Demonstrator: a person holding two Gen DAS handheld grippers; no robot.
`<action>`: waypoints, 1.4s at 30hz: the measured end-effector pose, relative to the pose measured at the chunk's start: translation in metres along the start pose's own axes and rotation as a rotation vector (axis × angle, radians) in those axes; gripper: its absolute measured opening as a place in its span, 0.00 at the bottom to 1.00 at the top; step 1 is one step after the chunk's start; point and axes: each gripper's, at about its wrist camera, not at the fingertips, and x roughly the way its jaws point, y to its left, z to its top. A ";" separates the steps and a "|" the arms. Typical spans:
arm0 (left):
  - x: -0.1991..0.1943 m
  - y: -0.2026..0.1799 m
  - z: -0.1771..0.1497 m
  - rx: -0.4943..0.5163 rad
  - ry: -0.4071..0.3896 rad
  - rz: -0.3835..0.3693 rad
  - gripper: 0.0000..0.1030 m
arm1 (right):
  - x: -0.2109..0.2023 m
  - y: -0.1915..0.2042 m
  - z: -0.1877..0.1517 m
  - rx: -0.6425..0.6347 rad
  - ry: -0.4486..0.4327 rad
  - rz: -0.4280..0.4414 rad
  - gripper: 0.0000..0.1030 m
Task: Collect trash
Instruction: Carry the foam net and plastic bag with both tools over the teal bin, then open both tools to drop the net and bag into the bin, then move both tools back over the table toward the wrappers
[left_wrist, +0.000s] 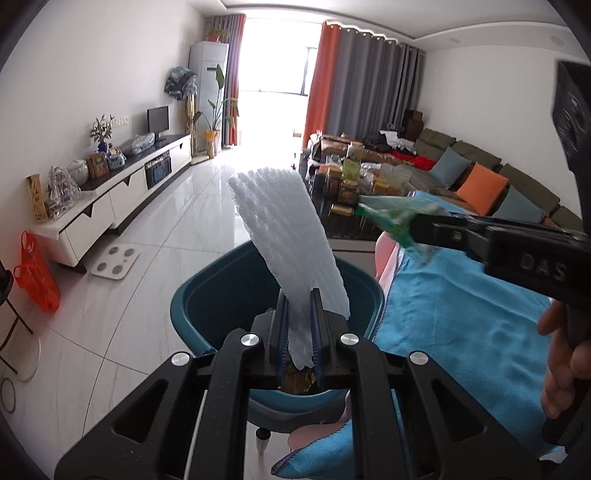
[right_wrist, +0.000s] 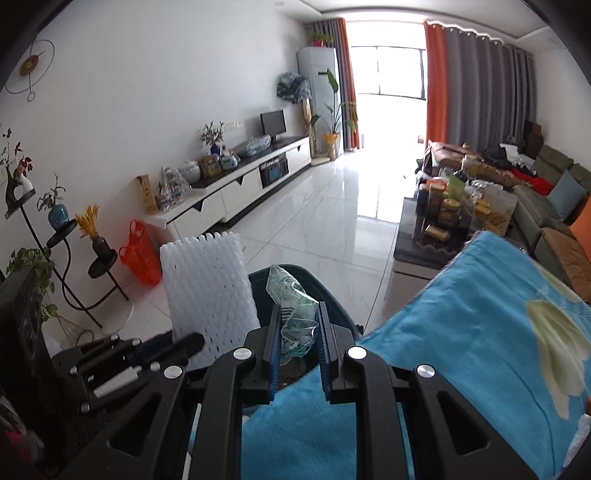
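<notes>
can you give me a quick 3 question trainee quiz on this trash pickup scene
1. What does the left claw hold?
2. True or false: the right claw is empty.
3. Which lies directly beneath the held items? A) teal bin B) orange bag C) bathroom scale

Key
1. A white foam net sleeve, pinched at its lower end and sticking up over the teal bin.
2. False: it is shut on a crumpled green and clear plastic wrapper.
3. A. The bin stands beside the blue blanket; the orange bag and the scale lie off to the side on the floor.
</notes>
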 end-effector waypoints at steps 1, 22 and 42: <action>0.005 0.001 -0.001 0.001 0.011 0.006 0.11 | 0.005 0.001 0.001 0.003 0.012 0.005 0.15; 0.079 0.009 -0.021 -0.003 0.126 0.037 0.19 | 0.069 0.000 0.006 0.024 0.175 0.007 0.26; 0.014 0.043 0.010 -0.113 -0.052 0.180 0.93 | 0.006 -0.025 0.017 0.122 -0.042 0.031 0.74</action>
